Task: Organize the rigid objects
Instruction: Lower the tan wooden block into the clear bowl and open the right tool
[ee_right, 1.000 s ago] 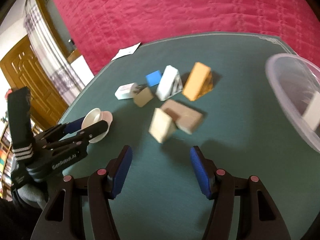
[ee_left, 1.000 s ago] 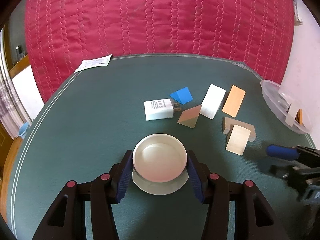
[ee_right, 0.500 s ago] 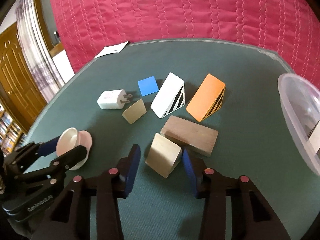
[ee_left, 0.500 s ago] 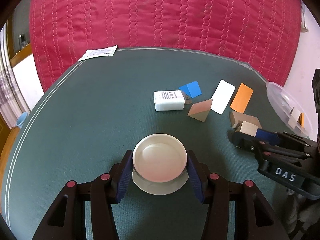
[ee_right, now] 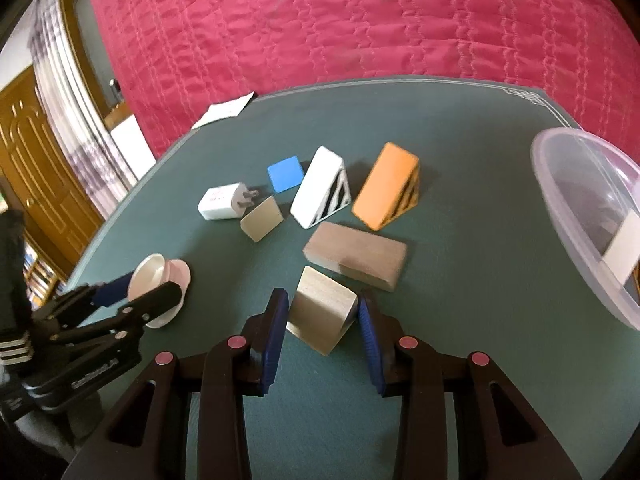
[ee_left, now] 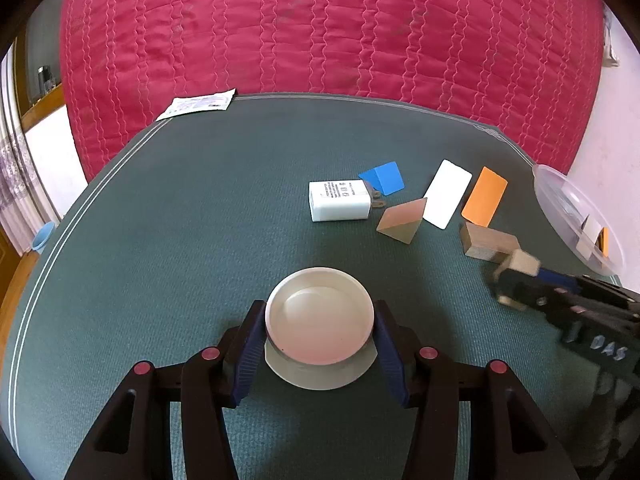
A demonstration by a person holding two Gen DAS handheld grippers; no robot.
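Observation:
My left gripper (ee_left: 319, 309) is shut on a white round dish (ee_left: 320, 320) that rests on the green table near its front. In the right wrist view the dish (ee_right: 154, 276) sits at the left between the left gripper's fingers (ee_right: 116, 294). My right gripper (ee_right: 323, 300) has its jaws closing on a pale wooden wedge (ee_right: 324, 312), and both blue pads press its sides. The wedge (ee_left: 522, 262) shows blurred in the left wrist view at the tip of the right gripper (ee_left: 516, 286).
Just beyond the held wedge lies a brown block (ee_right: 356, 256). Further back are a white wedge (ee_right: 320, 192), an orange wedge (ee_right: 386, 186), a blue tile (ee_right: 285, 173), a small tan wedge (ee_right: 262, 224) and a white charger (ee_right: 220, 202). A clear plastic bowl (ee_right: 576, 184) stands at the right edge.
My right gripper moved forward over the pale wooden wedge and its jaws closed from wide apart onto it. The left gripper kept still with the dish.

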